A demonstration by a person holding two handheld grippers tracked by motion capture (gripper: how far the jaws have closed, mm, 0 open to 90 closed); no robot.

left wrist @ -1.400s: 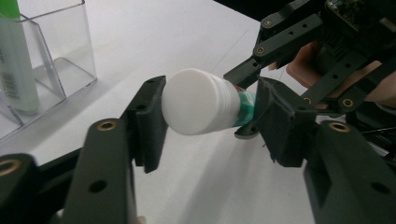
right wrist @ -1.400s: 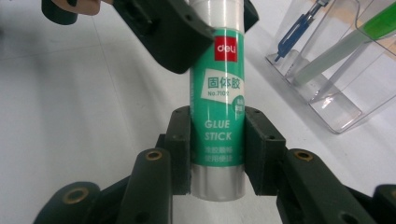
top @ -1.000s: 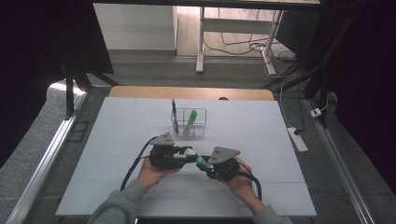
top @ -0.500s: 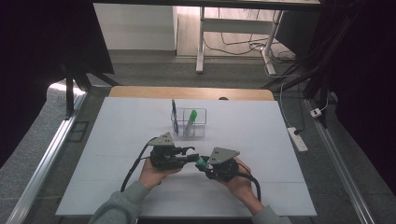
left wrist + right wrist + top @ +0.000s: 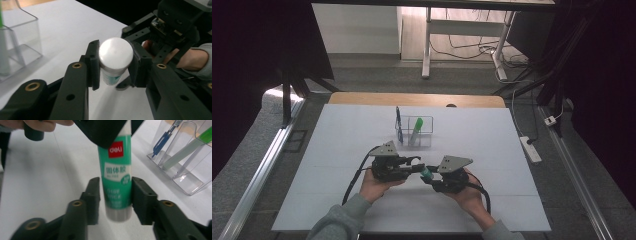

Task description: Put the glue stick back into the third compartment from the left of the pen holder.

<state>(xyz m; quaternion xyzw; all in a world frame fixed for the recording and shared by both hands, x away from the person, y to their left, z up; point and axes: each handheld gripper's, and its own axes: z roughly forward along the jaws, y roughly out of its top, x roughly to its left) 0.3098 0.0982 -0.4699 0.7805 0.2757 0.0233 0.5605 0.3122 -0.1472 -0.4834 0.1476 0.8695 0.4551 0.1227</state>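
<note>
A green glue stick point(image 5: 426, 173) with a white cap lies level between my two grippers above the white table point(image 5: 337, 150). My left gripper point(image 5: 418, 168) is shut on its cap end point(image 5: 115, 53); its jaws have just been closing, and both pads press on the cap. My right gripper point(image 5: 430, 177) faces it, and the stick's green body point(image 5: 116, 170) stands between its jaws. Those jaws have just been opening, and the pads point(image 5: 140, 195) sit just off the stick. In the left gripper view, the right gripper point(image 5: 172, 27) shows behind the stick.
A clear plastic organizer point(image 5: 424, 137) stands on the table beyond the grippers, holding a green marker point(image 5: 416, 129) and a blue pen point(image 5: 397, 122). A wooden strip point(image 5: 412, 100) borders the far edge. A power strip point(image 5: 530, 149) lies on the floor to the right.
Both hands stay in place with the glue stick bridging the two grippers. No other difference is plain in the high view.
</note>
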